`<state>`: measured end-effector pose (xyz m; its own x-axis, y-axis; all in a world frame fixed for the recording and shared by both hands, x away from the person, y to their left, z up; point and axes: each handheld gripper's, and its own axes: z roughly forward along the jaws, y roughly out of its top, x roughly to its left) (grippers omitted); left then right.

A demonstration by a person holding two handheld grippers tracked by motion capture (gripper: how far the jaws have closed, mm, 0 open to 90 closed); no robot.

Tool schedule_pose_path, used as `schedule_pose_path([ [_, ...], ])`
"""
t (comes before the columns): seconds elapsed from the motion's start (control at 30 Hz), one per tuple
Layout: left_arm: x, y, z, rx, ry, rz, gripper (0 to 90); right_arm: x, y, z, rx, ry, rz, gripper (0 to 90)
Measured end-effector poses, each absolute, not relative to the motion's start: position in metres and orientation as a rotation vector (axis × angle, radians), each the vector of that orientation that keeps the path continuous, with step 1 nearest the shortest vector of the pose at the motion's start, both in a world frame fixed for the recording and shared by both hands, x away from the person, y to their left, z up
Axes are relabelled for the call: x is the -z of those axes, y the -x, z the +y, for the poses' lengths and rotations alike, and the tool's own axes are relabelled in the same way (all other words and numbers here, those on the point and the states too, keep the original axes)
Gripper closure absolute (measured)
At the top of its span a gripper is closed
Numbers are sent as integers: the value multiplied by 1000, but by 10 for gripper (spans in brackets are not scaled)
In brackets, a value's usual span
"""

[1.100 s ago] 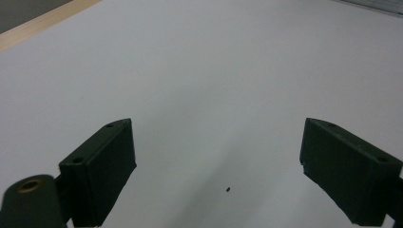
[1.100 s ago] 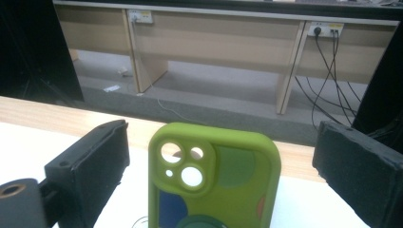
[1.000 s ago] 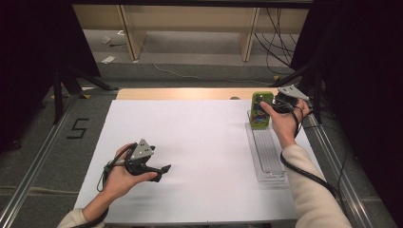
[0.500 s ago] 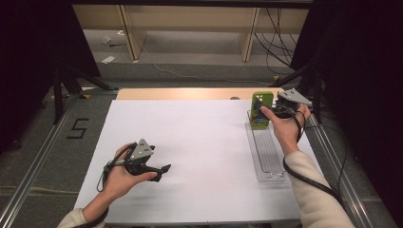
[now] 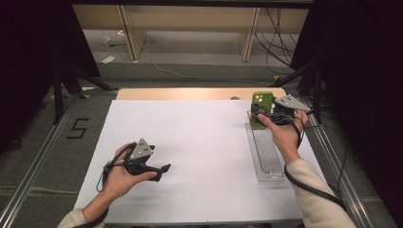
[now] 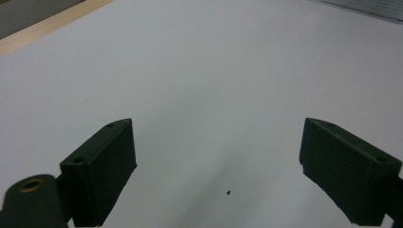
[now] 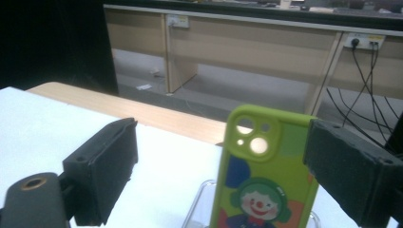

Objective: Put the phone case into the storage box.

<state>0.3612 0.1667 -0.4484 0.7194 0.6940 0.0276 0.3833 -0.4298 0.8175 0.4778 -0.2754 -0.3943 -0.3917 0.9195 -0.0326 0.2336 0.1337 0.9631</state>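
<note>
Right gripper [image 5: 260, 115] closing its still-parted fingers around the upright green clown-print phone case [image 7: 266, 175] in the clear plastic rack [image 5: 268, 156], grasp pending; left gripper [image 5: 161, 169] idle, fingers apart, over the white surface [image 5: 204, 142]

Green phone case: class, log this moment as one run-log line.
right gripper: open, closing around upright green phone case | clear rack: under case | left gripper: open, idle

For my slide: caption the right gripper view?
Open right claw approaching an upright green phone case in a clear tray.
</note>
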Motion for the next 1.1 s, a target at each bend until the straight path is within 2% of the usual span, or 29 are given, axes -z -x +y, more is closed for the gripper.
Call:
schedule_pose_path([
  [1.1,447,-361,166,-461,-2062,816,116,390,-440,-257,-1392,-988,1864,159],
])
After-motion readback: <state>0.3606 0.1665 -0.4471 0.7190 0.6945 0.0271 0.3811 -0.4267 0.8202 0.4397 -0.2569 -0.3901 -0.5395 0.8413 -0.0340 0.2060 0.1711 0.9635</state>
